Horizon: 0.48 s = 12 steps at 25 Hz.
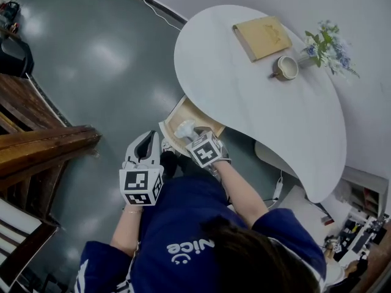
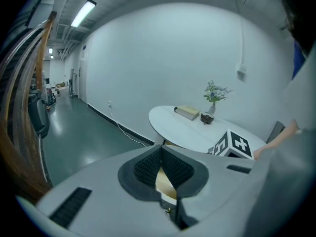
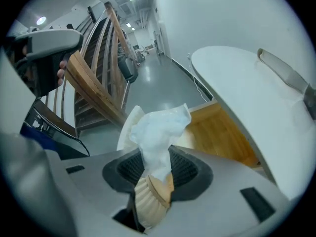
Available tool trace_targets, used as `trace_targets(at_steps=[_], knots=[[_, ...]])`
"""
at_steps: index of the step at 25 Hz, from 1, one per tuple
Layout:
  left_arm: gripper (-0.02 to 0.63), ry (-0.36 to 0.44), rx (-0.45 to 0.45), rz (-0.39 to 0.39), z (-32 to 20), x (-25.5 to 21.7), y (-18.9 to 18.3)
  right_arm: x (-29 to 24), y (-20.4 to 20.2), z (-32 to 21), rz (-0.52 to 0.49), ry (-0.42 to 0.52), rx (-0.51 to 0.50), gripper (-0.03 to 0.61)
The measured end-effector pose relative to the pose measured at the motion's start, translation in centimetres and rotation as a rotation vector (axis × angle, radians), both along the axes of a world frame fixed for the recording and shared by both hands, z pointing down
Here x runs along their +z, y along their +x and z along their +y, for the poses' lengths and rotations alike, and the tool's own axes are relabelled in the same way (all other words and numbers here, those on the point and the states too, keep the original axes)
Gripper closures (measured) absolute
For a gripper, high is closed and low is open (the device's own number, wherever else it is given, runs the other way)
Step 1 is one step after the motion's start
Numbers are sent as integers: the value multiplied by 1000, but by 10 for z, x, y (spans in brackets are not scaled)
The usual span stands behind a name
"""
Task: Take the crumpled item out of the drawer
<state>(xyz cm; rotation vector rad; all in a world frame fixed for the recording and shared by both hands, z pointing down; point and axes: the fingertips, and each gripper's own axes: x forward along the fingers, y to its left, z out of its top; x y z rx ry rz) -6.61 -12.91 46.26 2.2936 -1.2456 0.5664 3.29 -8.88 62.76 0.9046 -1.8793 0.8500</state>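
Note:
The crumpled white paper item (image 1: 184, 128) hangs just above the open wooden drawer (image 1: 197, 116) under the white table (image 1: 244, 102). My right gripper (image 1: 190, 137) is shut on it. In the right gripper view the crumpled item (image 3: 159, 130) stands up between the ribbed pads (image 3: 185, 168), with a pleated tan part below, and the drawer (image 3: 222, 132) lies behind it. My left gripper (image 1: 148, 143) hovers left of the drawer. Its pads (image 2: 145, 167) meet at the tips, with nothing between them.
On the table sit a tan book (image 1: 263, 36), a cup (image 1: 285, 68) and a small vase of flowers (image 1: 327, 44). Dark wooden stair rails (image 1: 43, 148) stand at the left over the grey floor. A cable (image 1: 153, 10) runs along the wall.

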Motion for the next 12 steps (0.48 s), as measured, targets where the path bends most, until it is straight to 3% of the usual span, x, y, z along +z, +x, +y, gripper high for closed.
trace_targets(at_steps=[12], knots=[[609,50,109,30,-6,-15,29,-53,15,-2,-68,108,145,431]])
